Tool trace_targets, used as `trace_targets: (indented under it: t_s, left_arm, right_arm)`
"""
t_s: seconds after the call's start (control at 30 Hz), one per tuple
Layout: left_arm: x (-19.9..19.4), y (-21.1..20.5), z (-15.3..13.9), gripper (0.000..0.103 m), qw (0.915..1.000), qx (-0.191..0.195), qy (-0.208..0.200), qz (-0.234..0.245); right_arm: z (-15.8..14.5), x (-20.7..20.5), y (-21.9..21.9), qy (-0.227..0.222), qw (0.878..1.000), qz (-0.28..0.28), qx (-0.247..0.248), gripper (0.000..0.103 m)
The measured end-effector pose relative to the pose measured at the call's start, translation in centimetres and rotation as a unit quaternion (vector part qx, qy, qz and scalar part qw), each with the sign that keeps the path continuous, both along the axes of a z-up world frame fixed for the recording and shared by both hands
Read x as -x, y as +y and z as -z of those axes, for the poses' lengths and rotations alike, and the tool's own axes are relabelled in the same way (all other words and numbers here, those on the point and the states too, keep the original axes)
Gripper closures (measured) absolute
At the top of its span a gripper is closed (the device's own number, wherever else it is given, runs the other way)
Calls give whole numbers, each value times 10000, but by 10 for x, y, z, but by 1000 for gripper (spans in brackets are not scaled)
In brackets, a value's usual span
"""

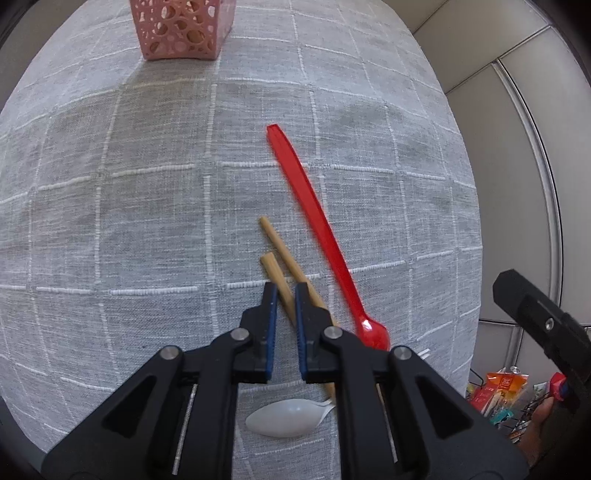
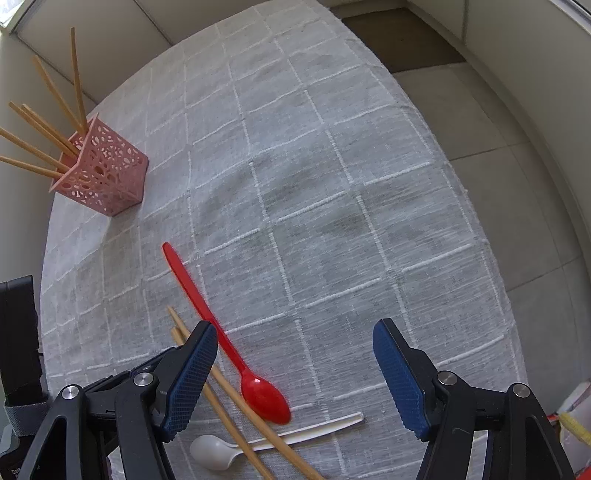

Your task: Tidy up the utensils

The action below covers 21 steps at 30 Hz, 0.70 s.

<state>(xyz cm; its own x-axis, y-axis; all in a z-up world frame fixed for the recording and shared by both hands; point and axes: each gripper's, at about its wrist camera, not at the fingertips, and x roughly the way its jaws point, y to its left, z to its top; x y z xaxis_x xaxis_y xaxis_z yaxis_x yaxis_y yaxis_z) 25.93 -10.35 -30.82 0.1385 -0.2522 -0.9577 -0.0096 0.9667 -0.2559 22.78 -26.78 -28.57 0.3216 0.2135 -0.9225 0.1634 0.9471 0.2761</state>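
On the grey checked tablecloth (image 1: pixel 129 203) lie two wooden chopsticks (image 1: pixel 273 240), a red long-handled spoon (image 1: pixel 314 221) and a white plastic spoon (image 1: pixel 284 419). My left gripper (image 1: pixel 285 291) hovers low over the chopsticks, its jaws narrowly apart with one chopstick between the tips; contact is unclear. A pink perforated holder (image 1: pixel 181 29) stands far back. In the right wrist view, my right gripper (image 2: pixel 295 354) is wide open and empty above the red spoon (image 2: pixel 221 332), the white spoon (image 2: pixel 258 441) and the chopsticks (image 2: pixel 236 410). The holder (image 2: pixel 107 173) holds several chopsticks (image 2: pixel 44 122).
The table's right edge (image 1: pixel 469 221) drops to a tiled floor (image 2: pixel 480 129). The other gripper's black body (image 1: pixel 543 325) shows at right. Colourful packets (image 1: pixel 495 391) lie below the table edge.
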Motion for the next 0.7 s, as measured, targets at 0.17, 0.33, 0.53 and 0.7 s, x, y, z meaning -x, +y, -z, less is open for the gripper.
trace_targets:
  t_s: [0.17, 0.33, 0.53, 0.7]
  left_arm:
    - [-4, -15, 0, 87, 9989, -393, -234, 67]
    - [-12, 2, -3, 94, 9996, -113, -238, -91]
    - [-12, 41, -39, 95, 9967, -23, -805, -141]
    - [-5, 77, -64, 95, 9911, -128, -1305, -241]
  right_arm:
    - [-1, 0, -1, 4, 10000, -3, 25, 28]
    - [-1, 1, 2, 12, 10000, -65, 24, 28]
    - [1, -5, 16, 24, 9996, -267, 20, 29]
    - [2, -13, 43, 18, 9978, -631, -212, 36]
